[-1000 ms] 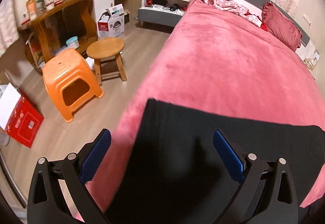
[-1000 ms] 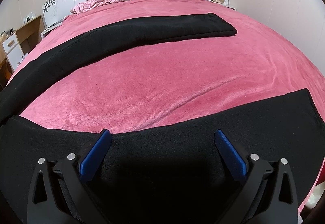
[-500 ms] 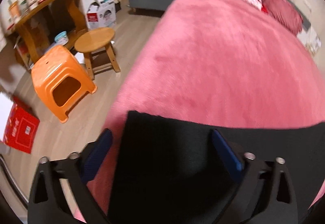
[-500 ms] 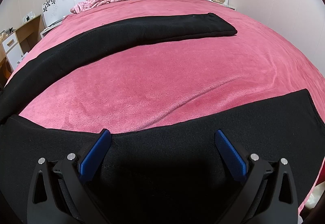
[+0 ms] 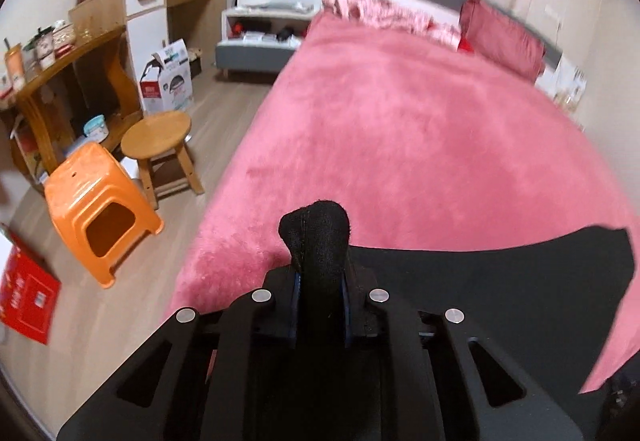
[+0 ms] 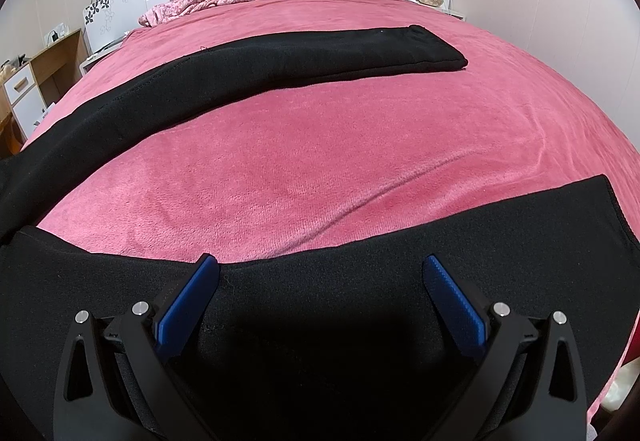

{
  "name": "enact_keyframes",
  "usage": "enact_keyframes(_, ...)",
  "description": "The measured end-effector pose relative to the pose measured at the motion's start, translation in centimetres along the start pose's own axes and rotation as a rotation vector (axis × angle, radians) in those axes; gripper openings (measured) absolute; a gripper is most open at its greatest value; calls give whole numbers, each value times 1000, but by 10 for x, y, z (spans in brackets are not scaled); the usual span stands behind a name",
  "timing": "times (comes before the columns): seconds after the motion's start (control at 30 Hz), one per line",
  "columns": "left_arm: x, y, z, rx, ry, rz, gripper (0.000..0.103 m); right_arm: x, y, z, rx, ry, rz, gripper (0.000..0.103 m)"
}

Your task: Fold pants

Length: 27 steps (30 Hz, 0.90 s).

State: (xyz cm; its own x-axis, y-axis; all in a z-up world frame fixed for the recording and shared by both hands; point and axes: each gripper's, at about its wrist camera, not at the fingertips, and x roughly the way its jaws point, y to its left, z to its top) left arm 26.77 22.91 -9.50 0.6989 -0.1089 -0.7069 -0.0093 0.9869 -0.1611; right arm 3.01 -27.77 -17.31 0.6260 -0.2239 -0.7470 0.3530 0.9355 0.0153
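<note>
Left wrist: hand-held gripper [image 5: 319, 291] now clamped on pants [image 5: 500, 281]

Black pants [image 6: 304, 57] spread flat on bed (one corner bunched).

no legible text, box print blurred

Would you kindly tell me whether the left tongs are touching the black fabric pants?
Touching: the left wrist view shows the left tongs shut on a bunched fold of the black fabric pants, which pokes out between the blue pads.
</note>
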Motion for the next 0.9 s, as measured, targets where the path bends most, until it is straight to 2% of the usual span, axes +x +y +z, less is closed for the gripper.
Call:
enact_keyframes(0.13, -38, -2, -6, -59, -64, -101, 14, 0, 0, 0, 0, 0, -1, 101)
enact_keyframes(0.23, -68, -5, -21, -120, -90, -205, 14, 0, 0, 0, -1, 0, -2, 101)
enact_keyframes(0.37, -100, -9, -48, -153, -112, -276, 14, 1, -1, 1, -4, 1, -5, 101)
enact_keyframes(0.47, -117, -11, -76, -168, -117, -293, 14, 1, 0, 2, -6, 0, -8, 101)
enact_keyframes(0.57, -126, -12, -110, -168, -108, -270, 14, 0, 1, 2, -8, 0, -13, 101)
enact_keyframes(0.77, -94, -8, -170, -265, 28, -247, 14, -1, 3, 2, -18, 3, -27, 101)
enact_keyframes(0.9, -89, -13, -182, -259, 15, -244, 13, 0, 6, 5, -35, 28, -46, 101)
